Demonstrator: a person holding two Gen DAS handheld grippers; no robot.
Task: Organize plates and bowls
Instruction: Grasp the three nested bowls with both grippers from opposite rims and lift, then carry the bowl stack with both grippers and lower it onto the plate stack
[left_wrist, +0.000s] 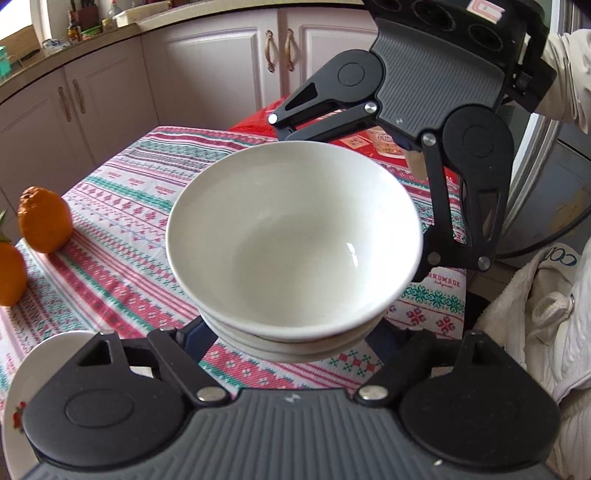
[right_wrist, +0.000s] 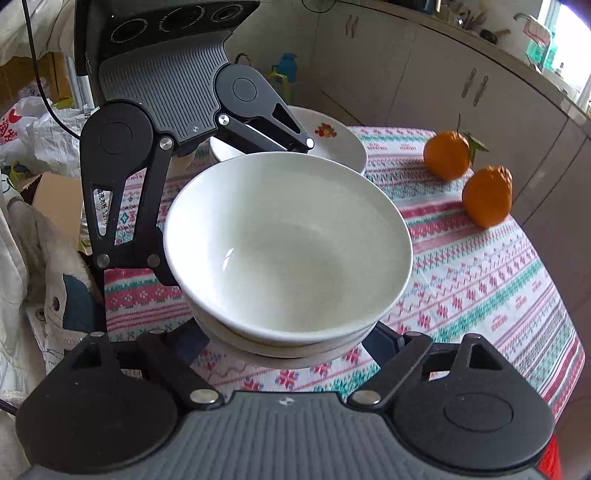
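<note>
The bench (right_wrist: 480, 280) wears a cloth striped in red, green and white patterns. Two oranges (right_wrist: 487, 195) sit on it close together, well off to the right of the right tool (right_wrist: 284, 332) and near the bench's edge. Beyond that tool, a white plate (right_wrist: 332, 144) with a small fruit print rests on the cloth.

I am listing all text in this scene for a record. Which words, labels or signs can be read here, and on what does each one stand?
"HANDMADE": on the white label of the patterned red, green and white tablecloth.
"CO", cut off: teal letters on the white cloth bag.
Print on the red package: too blurred to read.
Red signs on the white plastic bag: partly out of view, not readable.
Small characters seen through the black gripper arm: too small to read.
</note>
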